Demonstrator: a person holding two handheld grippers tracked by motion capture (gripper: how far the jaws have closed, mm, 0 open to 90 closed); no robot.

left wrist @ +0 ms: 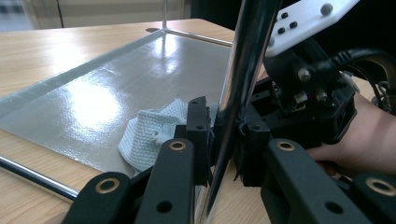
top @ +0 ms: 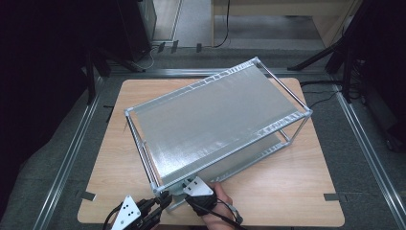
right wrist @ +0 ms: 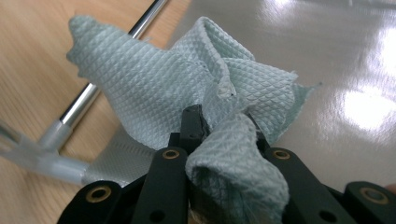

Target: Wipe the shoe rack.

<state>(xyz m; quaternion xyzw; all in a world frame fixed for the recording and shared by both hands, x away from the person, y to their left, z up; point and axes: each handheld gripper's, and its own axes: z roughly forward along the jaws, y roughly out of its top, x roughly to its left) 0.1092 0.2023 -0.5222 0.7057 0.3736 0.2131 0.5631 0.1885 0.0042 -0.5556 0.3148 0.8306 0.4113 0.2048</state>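
A two-tier metal rack (top: 215, 120) with grey shelf panels stands askew on the wooden table (top: 287, 191). At its near corner my left gripper (top: 163, 199) is shut on the upright chrome post (left wrist: 243, 60), jaws pinching it from both sides (left wrist: 224, 135). Just to its right, my right gripper (top: 187, 188) reaches in under the top shelf. It is shut on a crumpled pale green waffle cloth (right wrist: 187, 79), which bunches over its jaws (right wrist: 219, 126) and rests on the glossy lower shelf (right wrist: 336, 70). The cloth (left wrist: 149, 135) also shows behind the post in the left gripper view.
A chrome rail (right wrist: 88, 100) edges the lower shelf, ending in a clear plastic corner joint (right wrist: 51, 154). Bare table surface lies left and right of the rack. Aluminium floor rails (top: 72, 153) run along both sides of the table, and dark stands sit at the back.
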